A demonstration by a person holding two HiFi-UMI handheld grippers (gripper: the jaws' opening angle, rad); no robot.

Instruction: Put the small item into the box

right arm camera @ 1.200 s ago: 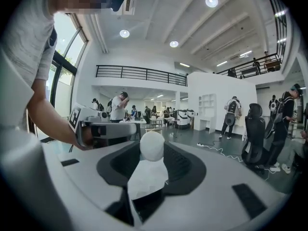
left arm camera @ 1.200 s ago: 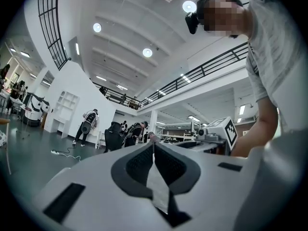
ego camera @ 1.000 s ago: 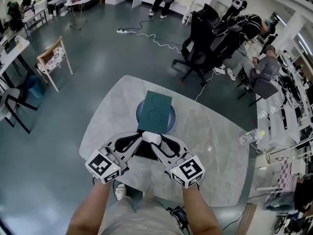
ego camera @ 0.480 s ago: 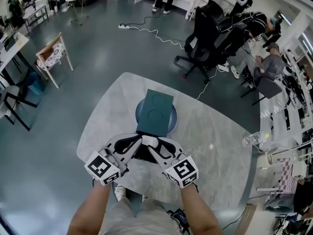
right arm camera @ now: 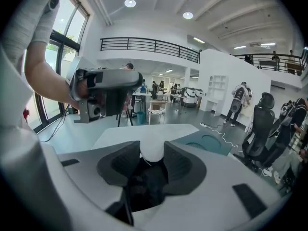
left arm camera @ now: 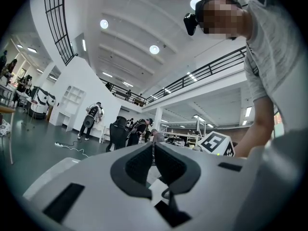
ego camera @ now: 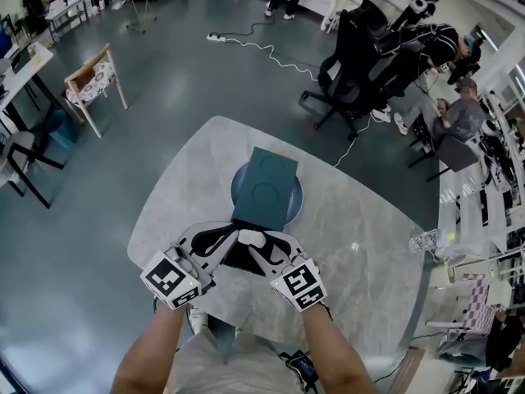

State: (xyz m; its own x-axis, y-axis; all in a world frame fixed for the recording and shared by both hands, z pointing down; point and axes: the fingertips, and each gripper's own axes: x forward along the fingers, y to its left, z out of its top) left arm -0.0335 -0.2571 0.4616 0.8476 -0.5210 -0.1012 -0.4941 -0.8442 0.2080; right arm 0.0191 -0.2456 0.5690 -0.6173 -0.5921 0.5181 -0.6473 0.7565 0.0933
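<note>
Wooden chair stands on the floor off the tabletop's far-left side. Grey marbled tabletop carries everything else.

Left tool sits low by the near edge, reaching in from the left, with its marker cube toward the person. In the left gripper view, the left tool has its jaws pressed together with only a thin slit between them. Whether they pinch a thin edge cannot be told.

Black open box lies on the tabletop at the near edge, between the two tools and partly hidden under them.

Small white rounded item is above the far side of the black open box, up off the tabletop. Right tool grips it. In the right gripper view, the item is clamped between the pads of the right tool, with the dark box interior just below. The right tool comes in from the right and tilts downward, its marker cube toward the person.

Just beyond the tools, about mid-tabletop, is a round blue-grey plate. A teal box lid with a round emboss lies flat on it, overhanging the plate's far side.

Clear plastic bottle lies at the tabletop's right edge, well apart from the rest. Black office chairs are on the floor beyond the far-right side.
</note>
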